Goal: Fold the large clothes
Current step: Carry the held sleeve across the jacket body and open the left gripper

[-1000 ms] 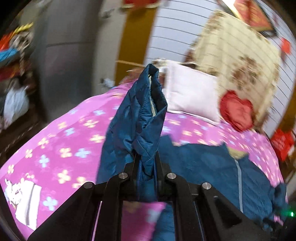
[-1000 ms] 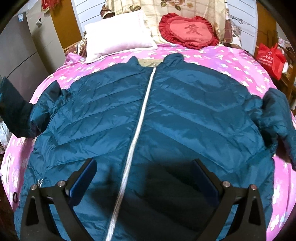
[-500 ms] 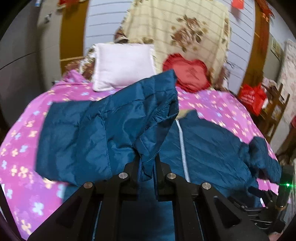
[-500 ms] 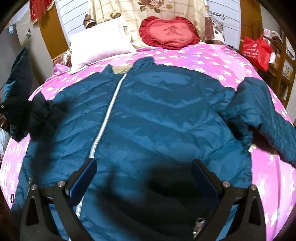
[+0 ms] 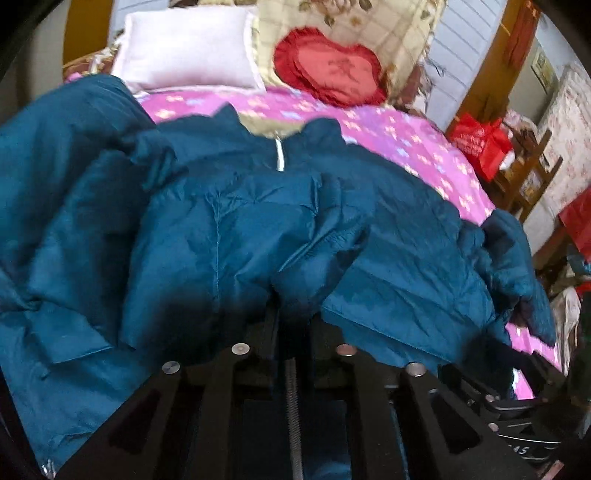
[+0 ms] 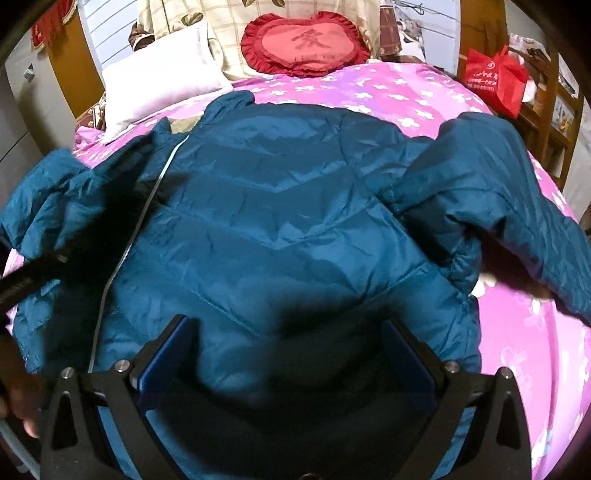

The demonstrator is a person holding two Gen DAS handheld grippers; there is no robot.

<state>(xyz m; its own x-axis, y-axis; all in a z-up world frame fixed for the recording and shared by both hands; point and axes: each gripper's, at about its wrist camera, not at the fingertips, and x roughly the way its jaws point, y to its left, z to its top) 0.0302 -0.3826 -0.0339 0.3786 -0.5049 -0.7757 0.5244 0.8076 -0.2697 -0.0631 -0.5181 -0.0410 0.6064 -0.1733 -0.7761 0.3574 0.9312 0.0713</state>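
Observation:
A teal puffer jacket (image 6: 280, 221) lies front up on the pink flowered bed (image 6: 406, 99), its zipper (image 6: 136, 229) running down the left side. My left gripper (image 5: 293, 314) is shut on the jacket's left sleeve (image 5: 236, 229), which is laid across the jacket's chest. The zipper top (image 5: 279, 157) shows near the collar. My right gripper (image 6: 288, 354) is open and empty just above the jacket's lower front. The jacket's right sleeve (image 6: 491, 192) lies bent out over the bed at the right.
A white pillow (image 6: 162, 85), a red heart cushion (image 6: 306, 44) and a floral blanket (image 5: 351, 22) stand at the head of the bed. A red bag (image 6: 495, 81) and wooden furniture (image 5: 528, 177) are to the right of the bed.
My left gripper has carried the left sleeve from the bed's left side, rightward and down across the jacket's chest. My right gripper has drifted rightward over the jacket, still open.

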